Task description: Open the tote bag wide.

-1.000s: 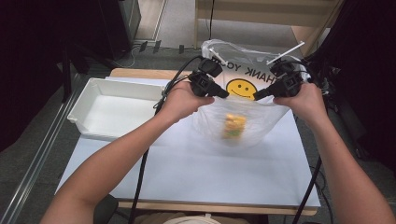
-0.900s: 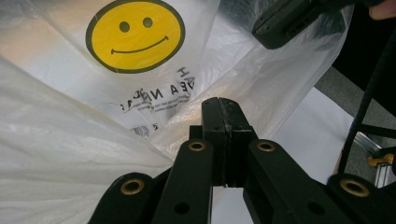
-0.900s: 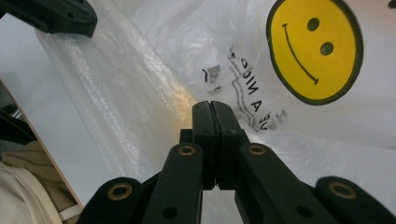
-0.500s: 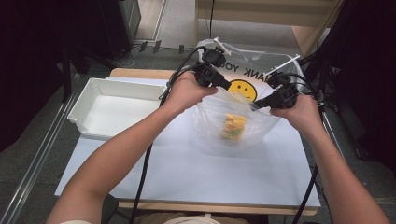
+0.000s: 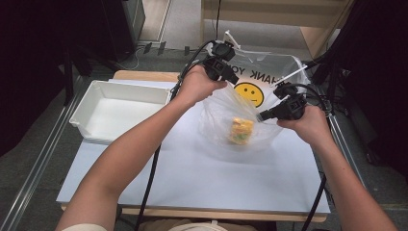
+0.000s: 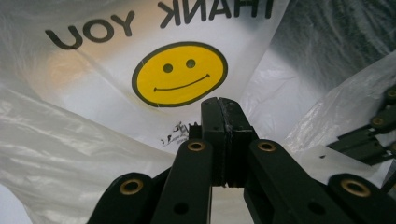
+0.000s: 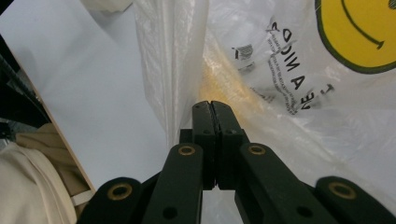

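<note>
Over the far half of the white table [image 5: 192, 183] we hold a thin plastic bag [image 5: 269, 91] printed with a yellow smiley face [image 5: 249, 94] and the words THANK YOU, each gripper taking one side of its mouth. Our left gripper [image 5: 234, 79] has its jaws pressed flat together on the bag's upper rim; in the left gripper view [image 6: 223, 105] the black pads meet with no gap and the film drapes away on both sides of them. Our right gripper [image 5: 262, 115] is likewise clamped tight, on the nearer edge of the opening, and the right gripper view [image 7: 212, 109] shows a fold of film rising straight from its closed tips. We judge that we grip the two edges apart like this so the mouth is stretched open and the sack cannot slump shut. Down inside the bag, lying on the table between our hands, sits a small yellow object [image 5: 240, 131] with a touch of green, seen blurred through the film; we cannot tell what it is. Holding the rims high, with the weight resting low, keeps that thing settled at the bottom rather than sliding out. Off to our left stands a white tray [image 5: 82, 113], well apart from the bag.
</note>
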`<action>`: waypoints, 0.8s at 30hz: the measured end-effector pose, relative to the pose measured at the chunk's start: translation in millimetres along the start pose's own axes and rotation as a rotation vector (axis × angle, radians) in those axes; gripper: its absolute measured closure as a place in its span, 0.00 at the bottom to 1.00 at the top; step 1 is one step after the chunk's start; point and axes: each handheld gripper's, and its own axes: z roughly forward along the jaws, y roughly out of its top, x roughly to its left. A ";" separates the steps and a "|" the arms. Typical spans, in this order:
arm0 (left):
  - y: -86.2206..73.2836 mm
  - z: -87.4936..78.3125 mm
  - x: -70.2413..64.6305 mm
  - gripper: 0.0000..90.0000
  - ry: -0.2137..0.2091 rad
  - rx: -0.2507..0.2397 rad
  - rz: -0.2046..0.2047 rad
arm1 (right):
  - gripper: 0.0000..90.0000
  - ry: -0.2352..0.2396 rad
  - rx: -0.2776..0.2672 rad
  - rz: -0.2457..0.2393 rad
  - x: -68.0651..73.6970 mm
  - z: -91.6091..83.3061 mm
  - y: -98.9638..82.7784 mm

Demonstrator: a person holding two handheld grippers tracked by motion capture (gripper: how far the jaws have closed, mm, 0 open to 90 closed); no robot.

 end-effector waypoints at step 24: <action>-55.5 31.2 6.9 1.00 -0.041 0.080 -0.023 | 1.00 0.021 -0.008 0.040 -0.5 3.6 -33.9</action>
